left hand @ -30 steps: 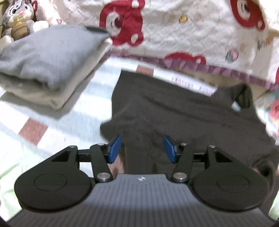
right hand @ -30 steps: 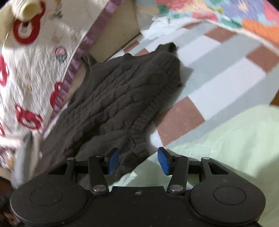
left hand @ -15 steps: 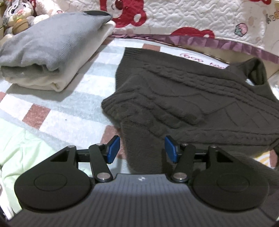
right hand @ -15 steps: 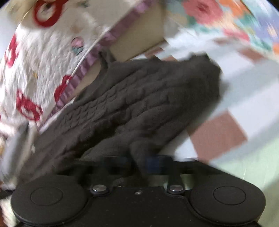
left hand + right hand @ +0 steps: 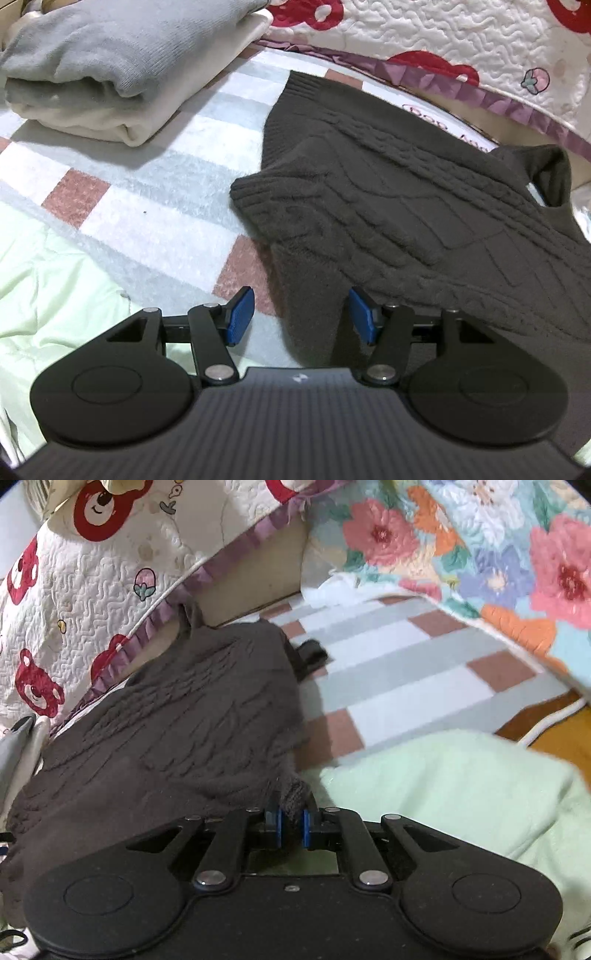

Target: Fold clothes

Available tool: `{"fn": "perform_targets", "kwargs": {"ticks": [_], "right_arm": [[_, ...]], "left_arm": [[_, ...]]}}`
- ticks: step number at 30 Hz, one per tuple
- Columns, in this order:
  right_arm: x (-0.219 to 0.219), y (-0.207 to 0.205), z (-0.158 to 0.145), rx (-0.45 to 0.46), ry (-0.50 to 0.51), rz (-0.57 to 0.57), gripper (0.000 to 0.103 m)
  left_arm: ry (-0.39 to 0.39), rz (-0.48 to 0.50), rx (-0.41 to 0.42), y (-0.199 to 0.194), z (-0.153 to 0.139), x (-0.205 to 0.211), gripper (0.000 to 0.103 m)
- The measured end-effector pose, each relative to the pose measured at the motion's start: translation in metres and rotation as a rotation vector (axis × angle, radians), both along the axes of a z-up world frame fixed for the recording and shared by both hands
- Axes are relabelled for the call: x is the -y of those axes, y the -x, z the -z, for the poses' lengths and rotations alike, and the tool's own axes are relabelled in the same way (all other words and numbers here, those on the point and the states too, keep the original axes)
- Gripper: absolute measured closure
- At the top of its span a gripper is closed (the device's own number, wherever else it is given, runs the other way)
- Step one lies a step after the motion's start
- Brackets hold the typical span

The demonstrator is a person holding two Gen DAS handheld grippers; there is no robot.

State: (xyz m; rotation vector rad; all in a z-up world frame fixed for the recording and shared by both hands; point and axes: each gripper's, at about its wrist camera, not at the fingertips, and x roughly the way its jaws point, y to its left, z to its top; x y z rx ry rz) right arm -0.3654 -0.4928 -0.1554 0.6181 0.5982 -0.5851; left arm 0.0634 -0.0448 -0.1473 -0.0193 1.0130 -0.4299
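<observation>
Sweater point(image 5: 424, 206): dark brown cable knit, lying on the checked bed cover point(image 5: 155, 229), with its far side close to the quilt with red bears point(image 5: 461, 40) that runs along the bed's far edge. In the left wrist view the right part of the sweater is cut off by the frame edge, and its near part passes under the tool body. In the right wrist view the knit is blurred, so the fold lines are hard to make out; a dark strip point(image 5: 312, 651) beyond the sweater's far right edge appears to be a sleeve end.

Left tool point(image 5: 301, 315): released, blue pads wide apart. A plain section of the sweater lies between the pads; contact with either pad cannot be confirmed. The tool points along the bed toward the quilt.

Right tool point(image 5: 290, 825): clenched on a bunched edge of the sweater, pads nearly together with knit between them. The tool sits at the near edge of the sweater, beside the pale green bedding point(image 5: 461, 794).

Folded grey and cream garments point(image 5: 122, 62) are stacked at the far left of the bed, well apart from the sweater; the stack is cut off at the top. A floral quilt point(image 5: 480, 546) covers the far right corner.
</observation>
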Motion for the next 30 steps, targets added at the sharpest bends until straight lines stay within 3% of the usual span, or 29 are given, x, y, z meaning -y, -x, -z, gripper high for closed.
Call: {"fn": "perform_targets", "kwargs": {"ticks": [10,13,15,16,17,18,21,23,24,25,26,30], "right_arm": [[0.007,-0.008,0.008,0.017,-0.053,0.014,0.085],[0.001,-0.008,0.008,0.007,-0.02,0.013,0.084],[-0.012,-0.015,0.001,-0.031,0.102,-0.026,0.083],[-0.019,-0.019,-0.003,-0.044,0.163,-0.054,0.083],[-0.026,-0.022,-0.008,-0.034,0.209,-0.088,0.083],[-0.03,-0.023,-0.015,-0.015,0.241,-0.122,0.083],[-0.039,-0.031,-0.03,-0.028,0.339,-0.189,0.085],[-0.041,-0.034,-0.035,-0.035,0.373,-0.206,0.085],[-0.041,-0.036,-0.036,-0.027,0.366,-0.207,0.085],[-0.041,-0.037,-0.038,-0.021,0.36,-0.209,0.085],[-0.041,-0.039,-0.038,-0.022,0.361,-0.214,0.085],[-0.043,-0.046,-0.04,-0.024,0.363,-0.236,0.085]], "left_arm": [[0.138,-0.229,-0.09,-0.014,0.002,-0.035,0.045],[0.168,-0.257,-0.152,-0.025,0.011,-0.027,0.045],[0.115,-0.264,-0.098,-0.037,0.008,-0.006,0.047],[0.093,-0.234,-0.066,-0.042,0.004,0.006,0.062],[0.075,-0.184,-0.035,-0.046,-0.001,0.019,0.096],[0.056,-0.135,-0.004,-0.051,-0.007,0.032,0.096],[-0.097,0.108,0.255,-0.029,-0.036,0.097,0.096],[-0.102,0.265,0.38,-0.001,-0.046,0.129,0.091],[-0.069,0.332,0.379,0.01,-0.047,0.137,0.086],[-0.038,0.39,0.341,0.016,-0.047,0.143,0.07],[-0.01,0.444,0.29,0.021,-0.045,0.148,0.062],[0.066,0.381,0.191,0.025,-0.038,0.127,0.06]]}}
